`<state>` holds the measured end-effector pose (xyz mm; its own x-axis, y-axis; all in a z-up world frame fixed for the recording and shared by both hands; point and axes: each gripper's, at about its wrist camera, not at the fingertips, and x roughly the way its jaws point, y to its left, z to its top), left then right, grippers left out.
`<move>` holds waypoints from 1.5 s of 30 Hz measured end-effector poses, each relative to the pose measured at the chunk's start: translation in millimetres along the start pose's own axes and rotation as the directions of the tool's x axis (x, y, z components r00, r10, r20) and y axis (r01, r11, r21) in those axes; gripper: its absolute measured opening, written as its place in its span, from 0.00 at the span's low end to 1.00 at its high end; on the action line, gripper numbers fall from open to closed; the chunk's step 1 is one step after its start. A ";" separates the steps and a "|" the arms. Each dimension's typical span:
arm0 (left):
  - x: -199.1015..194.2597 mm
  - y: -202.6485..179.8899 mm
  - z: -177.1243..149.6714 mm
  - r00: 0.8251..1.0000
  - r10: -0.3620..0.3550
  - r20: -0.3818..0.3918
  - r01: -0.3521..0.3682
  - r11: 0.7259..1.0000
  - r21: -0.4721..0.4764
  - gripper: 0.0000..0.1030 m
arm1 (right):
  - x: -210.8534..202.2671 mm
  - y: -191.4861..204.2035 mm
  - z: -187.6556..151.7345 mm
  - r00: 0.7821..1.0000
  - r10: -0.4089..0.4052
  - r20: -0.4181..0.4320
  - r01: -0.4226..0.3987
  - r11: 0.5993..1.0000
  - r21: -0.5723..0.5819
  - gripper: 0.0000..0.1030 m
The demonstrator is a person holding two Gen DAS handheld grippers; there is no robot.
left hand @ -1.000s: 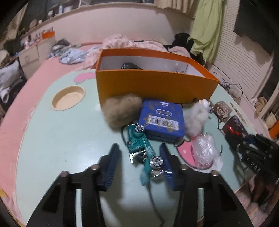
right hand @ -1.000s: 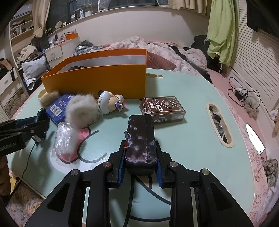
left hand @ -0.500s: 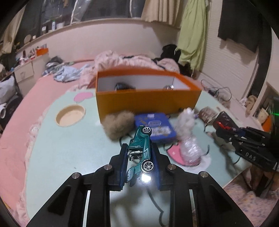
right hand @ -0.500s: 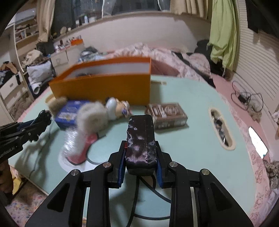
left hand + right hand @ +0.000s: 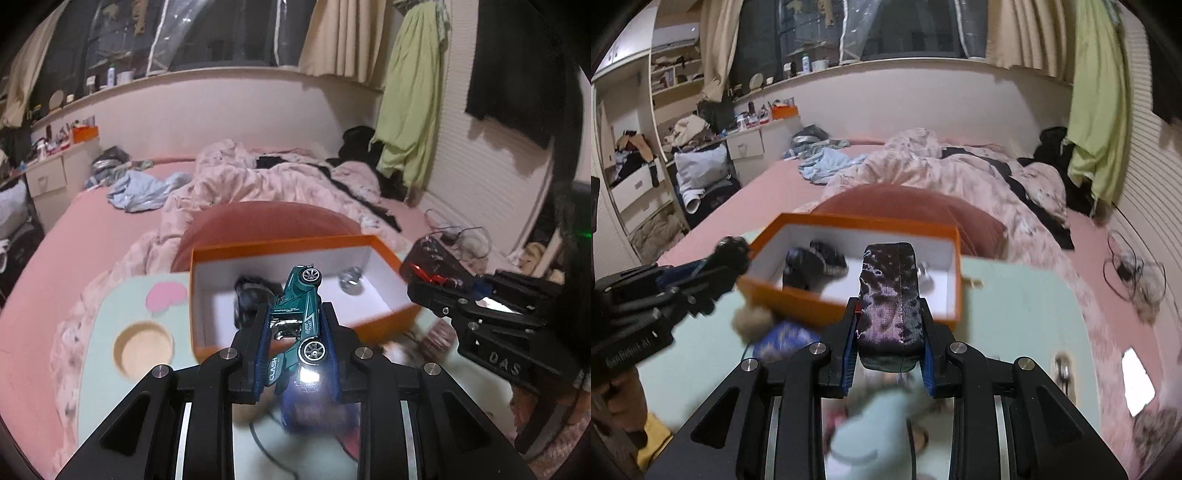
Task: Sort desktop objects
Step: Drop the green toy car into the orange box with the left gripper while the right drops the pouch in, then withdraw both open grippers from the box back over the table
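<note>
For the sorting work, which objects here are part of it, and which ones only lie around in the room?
Part of the job:
- green toy car, held in the left gripper
- dark pouch, held in the right gripper
- orange box, already holding some items
- fluffy ball on the table

Just lying about:
- pink bedding
- green garment

Black grippers [image 5: 295,347], blue ribbed pads [image 5: 260,354], silver screws, "DAS" embossed

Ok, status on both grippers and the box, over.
Left gripper shut on green car. Right gripper shut on dark pouch. Orange box ahead, open, dark item and a metal piece already inside. Path looks unobstructed.
</note>
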<state>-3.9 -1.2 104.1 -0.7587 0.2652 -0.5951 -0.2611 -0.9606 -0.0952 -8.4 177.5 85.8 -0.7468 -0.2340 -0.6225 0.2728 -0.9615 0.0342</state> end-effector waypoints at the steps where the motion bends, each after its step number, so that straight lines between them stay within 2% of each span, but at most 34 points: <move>1: 7.4 1.8 5.1 1.000 0.014 -0.008 -0.014 1.000 0.000 0.24 | 7.4 4.0 6.7 1.000 0.000 0.002 0.000 1.000 -0.015 0.29; 5: 39.7 12.0 20.0 0.997 0.057 -0.046 -0.057 0.998 -0.005 0.24 | 38.5 11.4 22.2 0.999 -0.045 -0.020 0.044 0.997 -0.056 0.29; 9: 59.7 19.0 17.7 0.994 0.060 -0.089 -0.064 0.997 -0.040 0.26 | 69.3 7.5 23.7 0.997 -0.034 -0.063 0.032 0.999 -0.030 0.29; 10: 59.9 20.2 15.9 0.994 0.058 -0.091 -0.062 0.997 -0.049 0.30 | 75.4 4.5 21.9 0.997 -0.031 -0.073 0.030 0.999 -0.011 0.29; 12: 52.6 20.9 13.0 0.997 0.040 -0.068 -0.045 0.997 -0.065 0.56 | 79.3 -1.4 18.4 0.996 -0.030 -0.085 0.033 0.999 0.028 0.32; 13: 48.2 20.3 11.9 0.998 0.039 -0.052 -0.042 0.997 -0.066 0.60 | 77.1 -4.4 16.5 0.997 -0.022 -0.077 0.025 0.999 0.043 0.35; 15: 34.3 18.1 10.8 0.999 0.047 -0.014 -0.047 0.997 -0.054 0.69 | 63.8 -8.7 12.4 0.999 -0.008 -0.033 0.010 0.997 0.073 0.58; 17: 21.1 16.0 9.1 0.999 0.051 0.003 -0.051 0.998 -0.040 0.74 | 50.5 -10.6 12.3 1.000 -0.022 0.009 0.021 0.996 0.084 0.68; 20: 2.1 11.2 0.6 0.999 0.043 -0.007 -0.043 0.999 -0.030 0.82 | 24.4 -12.1 6.9 0.999 -0.014 0.044 0.010 0.996 0.083 0.68; 24: -19.1 3.6 -32.7 0.998 0.030 -0.048 -0.030 1.000 -0.004 0.89 | 2.3 -15.3 -13.8 0.998 0.061 0.013 -0.062 0.995 0.076 0.68; 26: -20.4 3.0 -53.6 0.995 0.031 -0.092 -0.033 0.999 -0.012 0.89 | -5.5 -16.3 -37.2 0.995 0.095 -0.031 -0.092 0.993 0.069 0.68; 31: -15.3 -7.9 -102.7 0.982 0.081 -0.171 -0.078 0.997 0.025 0.89 | -14.0 -14.9 -87.0 0.995 0.006 -0.104 -0.002 0.999 0.035 0.68; 33: -12.4 -12.2 -112.7 0.979 0.094 -0.183 -0.087 0.995 0.045 0.89 | -12.9 -14.6 -100.0 0.991 -0.039 -0.125 0.043 0.999 0.031 0.68; 38: -5.0 -7.3 -118.6 0.970 0.111 -0.216 -0.110 0.994 0.016 0.90 | -6.4 -14.1 -111.3 0.979 -0.116 -0.166 0.120 0.993 0.018 0.68; 41: -0.6 -10.9 -122.9 0.963 0.137 -0.231 -0.130 0.990 0.045 1.00 | -5.0 -14.8 -113.3 0.977 -0.133 -0.165 0.138 0.990 0.017 0.70; 43: -0.8 -12.9 -123.0 0.967 0.127 -0.223 -0.118 0.992 0.051 1.00 | -3.0 -21.0 -113.9 0.977 -0.124 -0.173 0.134 0.990 0.045 0.77; 45: 0.1 -14.2 -122.6 0.968 0.121 -0.221 -0.111 0.992 0.059 1.00 | 0.7 -27.0 -114.7 0.979 -0.087 -0.184 0.102 0.992 0.071 0.99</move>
<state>72.9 2.2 7.5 -0.6342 0.1220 -0.7635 -0.2101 -0.9775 0.0183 53.2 219.9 -5.2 -0.6432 -0.1184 -0.7565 0.1515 -0.9881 0.0258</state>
